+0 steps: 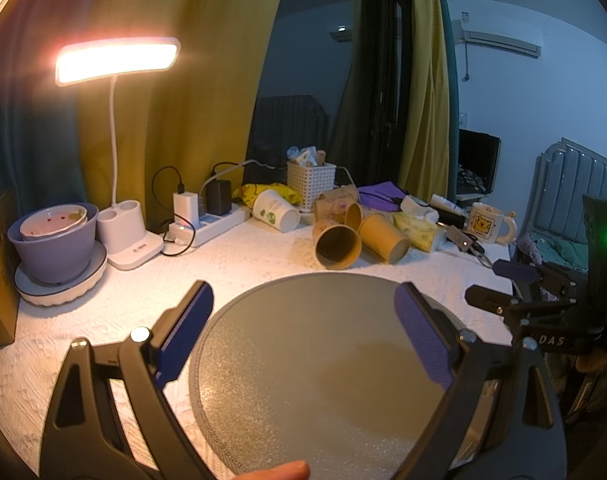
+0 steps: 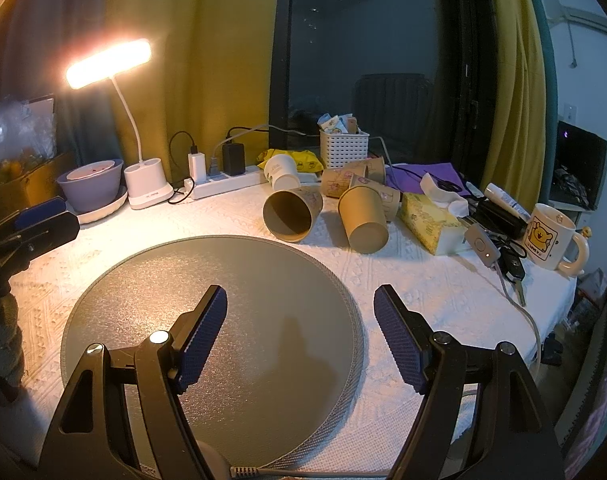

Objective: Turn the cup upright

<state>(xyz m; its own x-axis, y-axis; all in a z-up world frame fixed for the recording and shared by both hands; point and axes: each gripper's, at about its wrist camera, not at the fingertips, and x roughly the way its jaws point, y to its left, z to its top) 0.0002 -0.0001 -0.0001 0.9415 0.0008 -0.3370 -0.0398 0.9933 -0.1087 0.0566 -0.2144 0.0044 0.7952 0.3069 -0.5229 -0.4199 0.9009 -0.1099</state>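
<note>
Several brown paper cups lie on their sides at the back of the white tablecloth. One cup [image 2: 292, 215] [image 1: 337, 245] shows its open mouth toward me. Another [image 2: 365, 218] [image 1: 384, 236] lies beside it, bottom toward me. A white paper cup [image 2: 281, 173] [image 1: 274, 210] also lies tipped behind them. A round grey mat [image 2: 207, 320] [image 1: 323, 360] lies in front of the cups. My left gripper [image 1: 303, 300] is open and empty over the mat. My right gripper [image 2: 299, 300] is open and empty over the mat's right part; it also shows in the left wrist view [image 1: 491, 282].
A lit desk lamp [image 2: 143, 184], a purple bowl on a plate [image 2: 91, 188], a power strip [image 2: 227, 182], a white basket [image 2: 343, 148], a tissue pack [image 2: 431, 220], keys [image 2: 511, 268] and a bear mug [image 2: 551, 238] crowd the table's back and right edge.
</note>
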